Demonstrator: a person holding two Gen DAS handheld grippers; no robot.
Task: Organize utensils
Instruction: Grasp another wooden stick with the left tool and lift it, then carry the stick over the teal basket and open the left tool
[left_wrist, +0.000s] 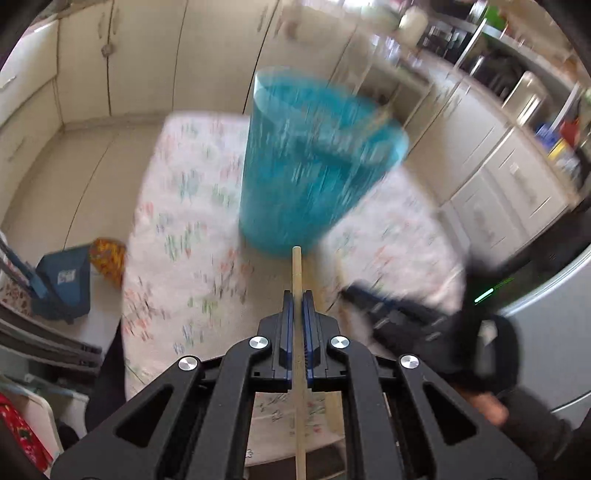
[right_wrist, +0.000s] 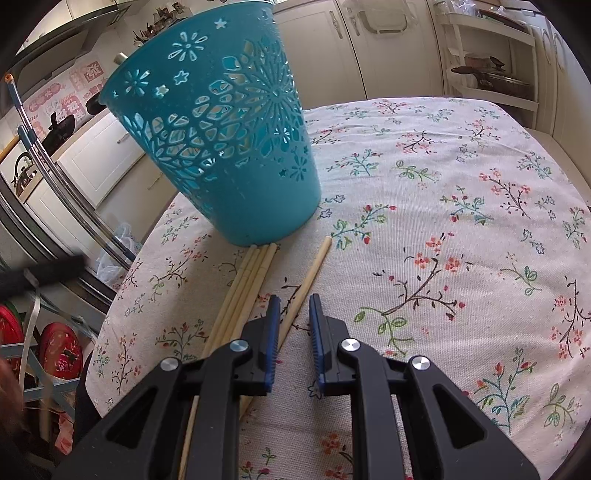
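My left gripper (left_wrist: 297, 295) is shut on one pale wooden chopstick (left_wrist: 296, 269), held above the floral tablecloth (left_wrist: 192, 221) with its tip pointing at the teal cut-out basket (left_wrist: 314, 166). The picture is blurred by motion. In the right wrist view the same basket (right_wrist: 229, 140) stands on the cloth (right_wrist: 443, 184). Several chopsticks (right_wrist: 247, 284) lie bunched at its base, and a single chopstick (right_wrist: 314, 269) lies beside them. My right gripper (right_wrist: 294, 299) hovers over that single stick with its jaws slightly apart and pressing on nothing. It shows blurred, in a gloved hand, in the left wrist view (left_wrist: 354, 291).
Cream cabinets (left_wrist: 110, 55) surround the table. A blue dustpan (left_wrist: 62, 288) stands on the floor at the left. Metal mop handles (right_wrist: 55, 166) lean past the table's left edge. A shelf with pots (right_wrist: 487, 81) is at the back right.
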